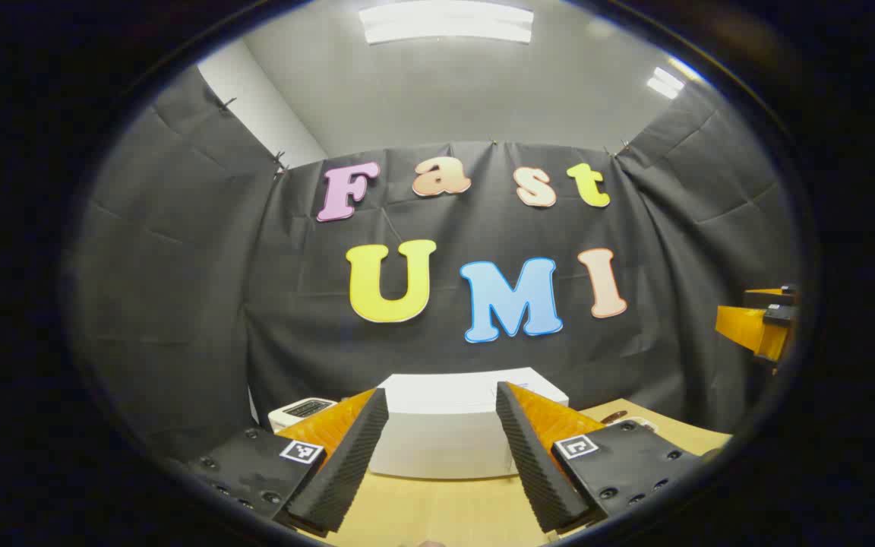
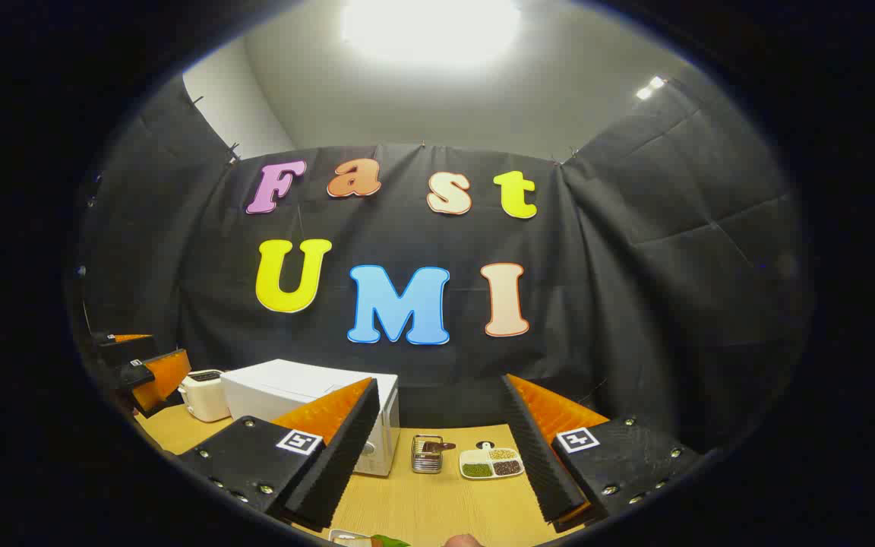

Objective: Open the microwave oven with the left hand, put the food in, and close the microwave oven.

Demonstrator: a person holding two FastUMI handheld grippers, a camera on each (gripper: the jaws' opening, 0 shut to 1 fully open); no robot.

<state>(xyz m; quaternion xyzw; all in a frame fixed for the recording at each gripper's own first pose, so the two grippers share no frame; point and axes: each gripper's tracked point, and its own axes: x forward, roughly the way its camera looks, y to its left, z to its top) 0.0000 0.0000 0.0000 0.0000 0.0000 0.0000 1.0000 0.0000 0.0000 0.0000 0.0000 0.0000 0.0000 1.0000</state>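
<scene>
The white microwave oven [image 2: 308, 403] stands closed on the wooden bench [image 2: 437, 505], a toaster [image 2: 204, 395] beside it. Both the left hand-held gripper [image 1: 441, 463] and right hand-held gripper [image 2: 437, 463] hover spread, empty, above the bench.

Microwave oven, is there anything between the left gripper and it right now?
Nothing visible does. In the left gripper view the left gripper is open and faces the white microwave oven straight ahead, with only bare wooden table between them.
</scene>
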